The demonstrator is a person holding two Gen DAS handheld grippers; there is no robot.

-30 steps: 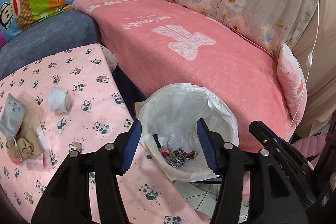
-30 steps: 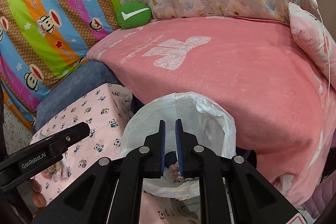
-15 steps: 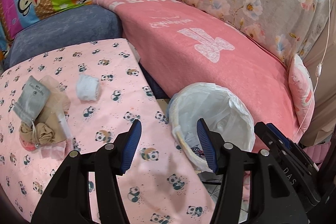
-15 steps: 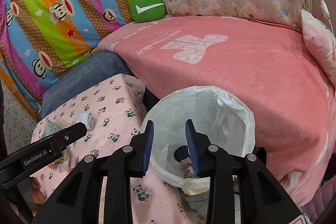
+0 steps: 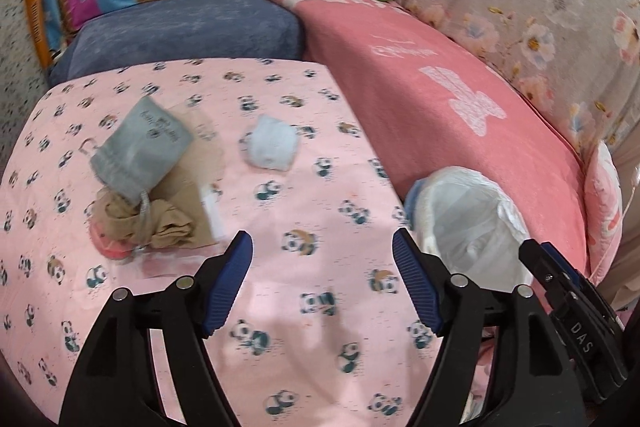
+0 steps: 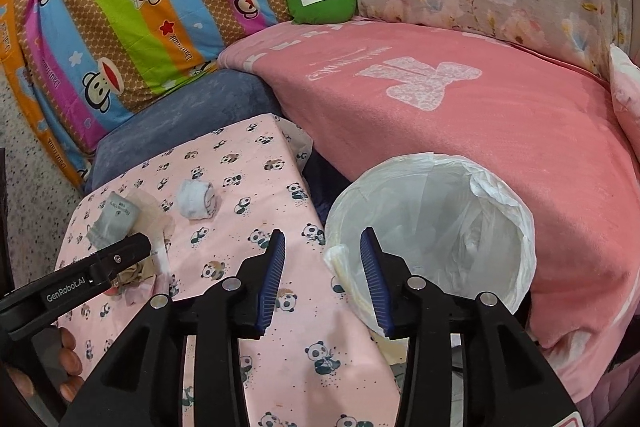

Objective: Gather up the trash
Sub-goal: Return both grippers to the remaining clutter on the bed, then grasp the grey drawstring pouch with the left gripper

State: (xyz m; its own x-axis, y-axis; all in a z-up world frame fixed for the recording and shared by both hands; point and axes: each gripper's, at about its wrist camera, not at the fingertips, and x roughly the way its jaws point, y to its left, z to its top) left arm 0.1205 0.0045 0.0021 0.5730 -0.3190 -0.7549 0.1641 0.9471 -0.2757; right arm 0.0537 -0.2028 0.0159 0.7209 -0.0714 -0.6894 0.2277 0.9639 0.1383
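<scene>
A white-lined trash bin [image 6: 432,223] stands between the panda-print table [image 5: 320,327] and the pink sofa. On the table lie a pale blue wad [image 5: 271,143], a grey pouch [image 5: 140,147] and a beige crumpled bundle [image 5: 148,223] over something pink. My left gripper [image 5: 322,259] hovers over the table's middle, its jaws opening, nothing between them. My right gripper [image 6: 322,253] hangs over the table edge beside the bin [image 5: 468,231], jaws opening and empty. The wad [image 6: 196,199] and the pouch [image 6: 116,219] also show in the right wrist view, left of the fingers.
The pink blanket-covered sofa [image 6: 480,115] runs behind the bin, with a green cushion [image 6: 322,1], a striped monkey-print cushion [image 6: 120,7] and a blue cushion [image 5: 180,27]. A person's fingers [image 6: 68,363] hold the left gripper's handle at lower left.
Both grippers swung left from over the bin toward the table. The right jaws went from nearly shut to apart, and the left jaws widened. The table trash now sits nearer the left gripper.
</scene>
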